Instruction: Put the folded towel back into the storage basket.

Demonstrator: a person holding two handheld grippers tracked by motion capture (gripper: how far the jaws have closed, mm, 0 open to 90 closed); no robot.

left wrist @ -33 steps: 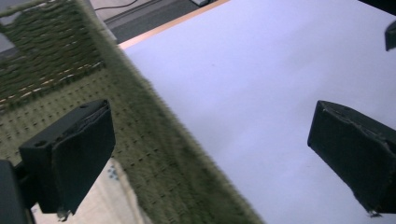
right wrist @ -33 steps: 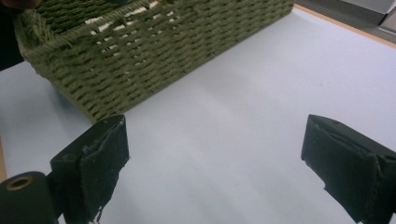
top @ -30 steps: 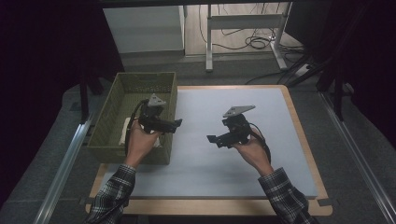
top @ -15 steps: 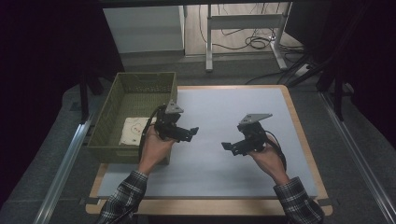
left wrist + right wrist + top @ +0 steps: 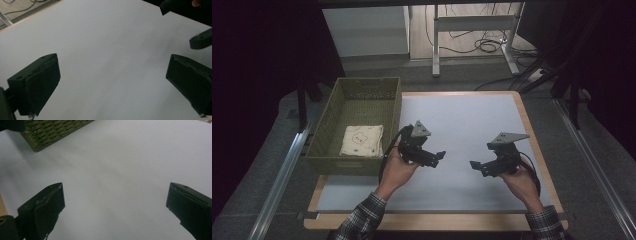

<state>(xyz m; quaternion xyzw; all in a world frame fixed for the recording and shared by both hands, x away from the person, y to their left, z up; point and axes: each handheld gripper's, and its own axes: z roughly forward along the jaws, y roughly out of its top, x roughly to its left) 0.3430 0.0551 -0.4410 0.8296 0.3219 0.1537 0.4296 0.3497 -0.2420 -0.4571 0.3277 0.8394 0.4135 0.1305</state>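
Woven basket [image 5: 326, 135] holds folded cloth [image 5: 362, 141], stowed; left gripper [image 5: 438, 157] and right gripper [image 5: 476, 165] wide, empty above mat [image 5: 472, 115].

I'm looking down from above the near edge of the white mat [image 5: 472, 125]. Each gripper camera is peering close along its own spread jaws — the left one is catching the right gripper [image 5: 197, 30] ahead-right; the right one, the basket [image 5: 50, 131] ahead-left.

Probably a lab: bare white table [image 5: 472, 125], dark surrounds, floor cables [image 5: 472, 46].
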